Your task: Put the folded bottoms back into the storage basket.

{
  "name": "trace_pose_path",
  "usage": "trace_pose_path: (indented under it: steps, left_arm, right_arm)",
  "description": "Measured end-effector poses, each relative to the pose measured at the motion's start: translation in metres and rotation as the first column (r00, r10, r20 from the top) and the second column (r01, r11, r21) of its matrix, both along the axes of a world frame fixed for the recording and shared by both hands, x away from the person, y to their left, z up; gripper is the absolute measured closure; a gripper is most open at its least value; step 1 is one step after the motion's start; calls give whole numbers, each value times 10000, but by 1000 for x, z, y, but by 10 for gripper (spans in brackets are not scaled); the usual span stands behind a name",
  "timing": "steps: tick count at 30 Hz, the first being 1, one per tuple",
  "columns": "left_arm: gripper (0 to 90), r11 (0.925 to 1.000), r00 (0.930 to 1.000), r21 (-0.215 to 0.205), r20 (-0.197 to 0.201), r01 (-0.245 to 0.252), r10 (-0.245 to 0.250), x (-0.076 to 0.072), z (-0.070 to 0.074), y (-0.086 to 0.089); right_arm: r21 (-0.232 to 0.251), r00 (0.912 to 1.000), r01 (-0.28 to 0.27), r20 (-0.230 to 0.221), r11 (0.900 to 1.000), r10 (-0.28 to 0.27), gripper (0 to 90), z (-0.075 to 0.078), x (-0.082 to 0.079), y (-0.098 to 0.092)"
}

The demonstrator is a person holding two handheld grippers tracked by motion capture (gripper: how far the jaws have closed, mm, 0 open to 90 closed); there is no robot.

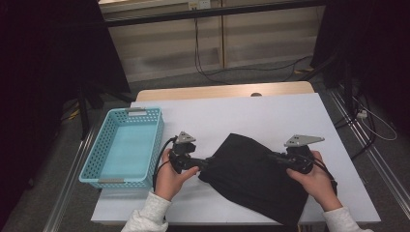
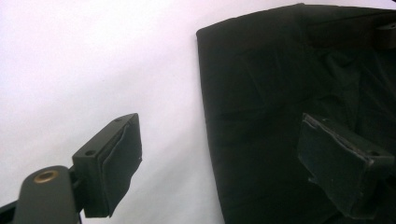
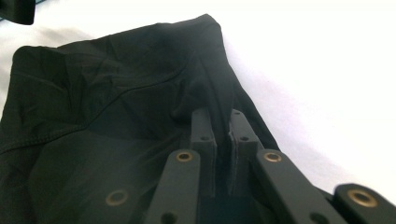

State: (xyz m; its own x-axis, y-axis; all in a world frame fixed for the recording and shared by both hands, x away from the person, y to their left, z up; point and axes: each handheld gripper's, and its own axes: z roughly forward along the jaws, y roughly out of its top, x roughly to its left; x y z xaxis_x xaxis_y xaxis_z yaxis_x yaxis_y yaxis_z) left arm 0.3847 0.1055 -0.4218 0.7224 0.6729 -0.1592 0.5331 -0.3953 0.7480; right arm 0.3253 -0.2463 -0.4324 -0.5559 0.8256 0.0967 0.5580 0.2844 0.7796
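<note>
— So, where does the black cloth lie?

— On the white counter, toward the near side, between the two hands. It is folded into a rough slab with one corner pointing away from the person and its near edge close to the counter's front edge.

— And the left claw?

— Spread wide. In the left gripper view one pad hangs over bare white counter and the other pad sits over the dark fabric — the cloth's straight edge runs between them, and neither pad presses on it. The jaws have just been opening a little further. From the high view the claw tips sit right at the cloth's left corner.

— The right claw?

— Pressed together, pinching a raised fold of the black cloth. The right gripper view shows a ridge of fabric pulled up and caught between the two pads — creases fan out from that spot.

— Anything else on the counter?

— A light blue basket with perforated walls, just left of the left hand, well apart from the cloth. The right hand holds its gripper over the cloth's right side.
</note>
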Motion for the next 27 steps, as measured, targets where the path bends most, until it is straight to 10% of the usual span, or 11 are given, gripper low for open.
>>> trace_pose_path:
  steps: [27]
  left_arm:
    - [143,9999,9999,-76,25,107,-107,2,1,-6]
  right_arm:
    - [-68,9994,291,-179,9996,-292,836,-2,-13,-22]
